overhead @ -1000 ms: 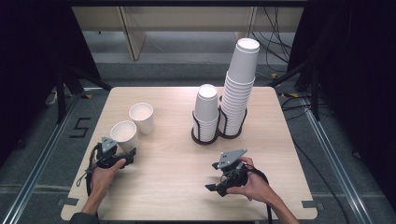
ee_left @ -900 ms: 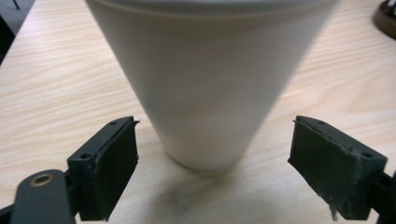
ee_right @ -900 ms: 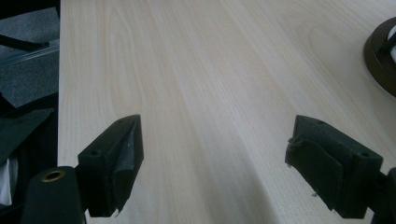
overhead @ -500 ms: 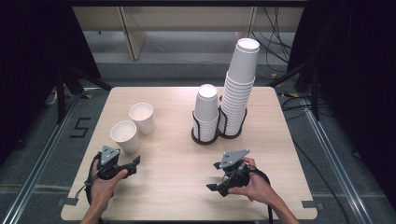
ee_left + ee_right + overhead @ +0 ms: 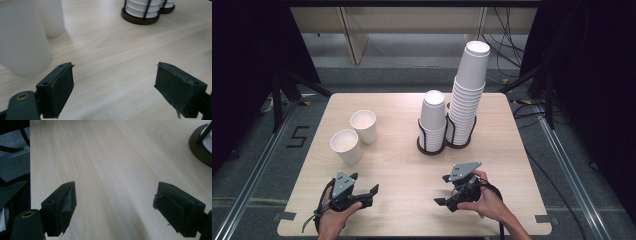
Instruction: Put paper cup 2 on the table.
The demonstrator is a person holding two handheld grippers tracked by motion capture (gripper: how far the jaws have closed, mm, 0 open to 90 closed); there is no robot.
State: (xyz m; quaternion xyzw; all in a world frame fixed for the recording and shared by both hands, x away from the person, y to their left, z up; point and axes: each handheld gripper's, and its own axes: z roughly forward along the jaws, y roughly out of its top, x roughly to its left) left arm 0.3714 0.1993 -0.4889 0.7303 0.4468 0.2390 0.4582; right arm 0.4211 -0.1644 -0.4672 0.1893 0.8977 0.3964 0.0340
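Now spread and holding nothing, left claw [image 5: 371, 190] low over the bench [image 5: 402, 165], nearest cup [image 5: 345, 146] upright just ahead and to its left, second cup [image 5: 363, 126] beyond; right claw [image 5: 443, 189] likewise spread, farther off.

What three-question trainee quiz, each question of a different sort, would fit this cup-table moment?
1. True or false: the left gripper grips the nearer loose cup.
2. Multiple choice: the two loose cups stand A) upright, mouths up; B) tipped over; C) nested in each other.
3. Fill in: of the two cup stacks in the wire holder, the taller stack is on the ____ in the high view.

Key
1. False: its fingers stand apart over bare table, nothing between them.
2. A: the nearer one and the farther loose cup both stand upright, apart.
3. Right; the shorter stack stands left of it.
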